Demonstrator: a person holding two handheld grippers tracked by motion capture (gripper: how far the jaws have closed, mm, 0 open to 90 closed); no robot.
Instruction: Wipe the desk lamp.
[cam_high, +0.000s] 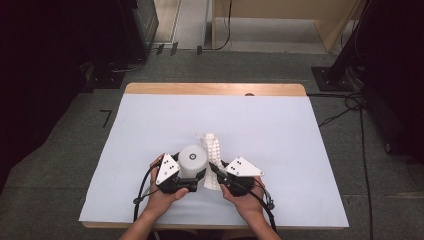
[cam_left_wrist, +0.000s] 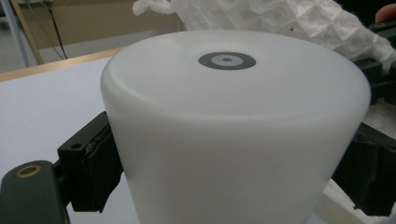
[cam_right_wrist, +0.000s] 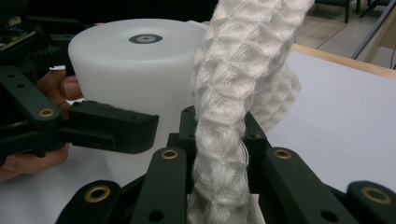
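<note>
Grey carpet, wooden table (cam_high: 215, 89) under a white sheet. Left gripper (cam_high: 186, 176) clamps a smooth, frosted white cup (cam_high: 193, 160) upside down; right gripper (cam_high: 216, 172) pinches a waffle-weave cloth (cam_high: 212, 146).

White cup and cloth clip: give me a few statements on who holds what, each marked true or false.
1. The left claw grips the white cup by its sides. True.
2. The cup stands mouth up. False: its closed base, with a grey ring mark, faces up.
3. The right claw is shut on the white cloth. True.
4. The cloth lies flat on the table. False: it rises bunched from the right claw beside the cup.
5. The cup stands at the table's far edge. False: it is near the person's edge.
</note>
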